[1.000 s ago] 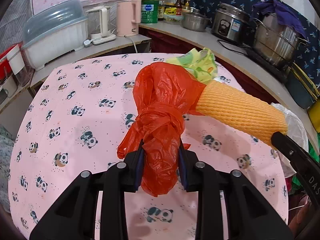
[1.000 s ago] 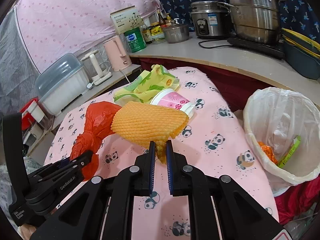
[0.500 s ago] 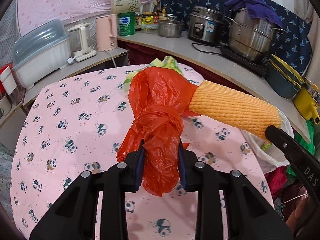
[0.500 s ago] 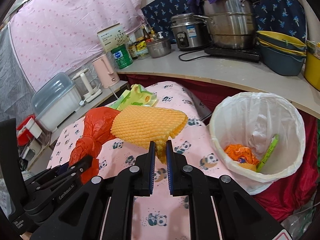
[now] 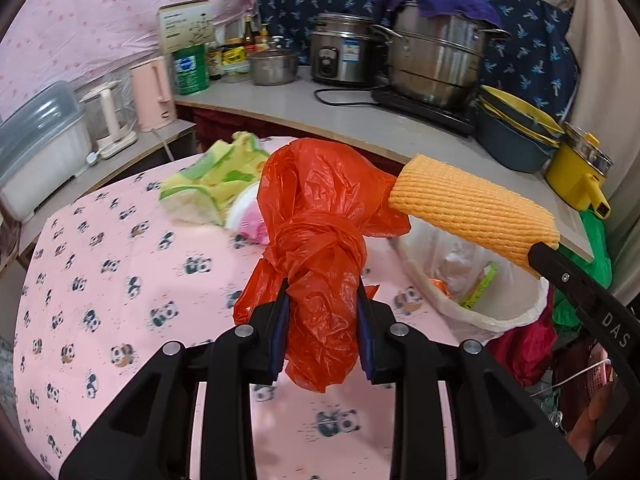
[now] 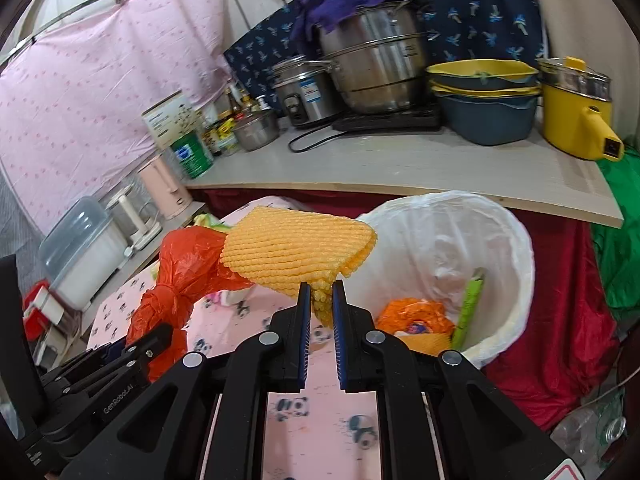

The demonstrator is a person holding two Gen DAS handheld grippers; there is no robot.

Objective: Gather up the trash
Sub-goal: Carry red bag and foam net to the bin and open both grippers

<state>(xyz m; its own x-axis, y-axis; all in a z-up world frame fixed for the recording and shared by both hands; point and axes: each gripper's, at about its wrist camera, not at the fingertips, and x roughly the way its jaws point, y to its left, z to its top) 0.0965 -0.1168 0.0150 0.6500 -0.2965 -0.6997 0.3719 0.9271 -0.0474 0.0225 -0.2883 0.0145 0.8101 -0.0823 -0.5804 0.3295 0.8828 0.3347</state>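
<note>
I'm holding the left claw (image 5: 322, 320) clamped on a knotted red plastic bag (image 5: 320, 240), pads squeezing it just below the knot, centre of the left wrist frame. The bag is hanging in the air above the panda-print desk (image 5: 120, 280). I'm keeping the right claw (image 6: 320, 304) pinched on the corner of an orange foam net sleeve (image 6: 296, 252), centre of the right wrist frame; the sleeve is sticking out up and left of the pads, its far end overlapping the red bag in view. In the left view the sleeve is running from the right claw at mid right toward the bag.

The white-lined trash bin (image 6: 504, 240) is sitting right of centre in the right view, just past the desk edge, under the kitchen counter (image 6: 400, 164). Orange trash (image 6: 416, 312) and a green stick-like piece (image 6: 468, 304) are lying inside it. Neither held item is in the bin yet.

A yellow-green crumpled wrapper (image 5: 212, 176) and a pink paper cup (image 5: 248, 220) are lying on the desk, centre left of the left view, behind the bag.
</note>
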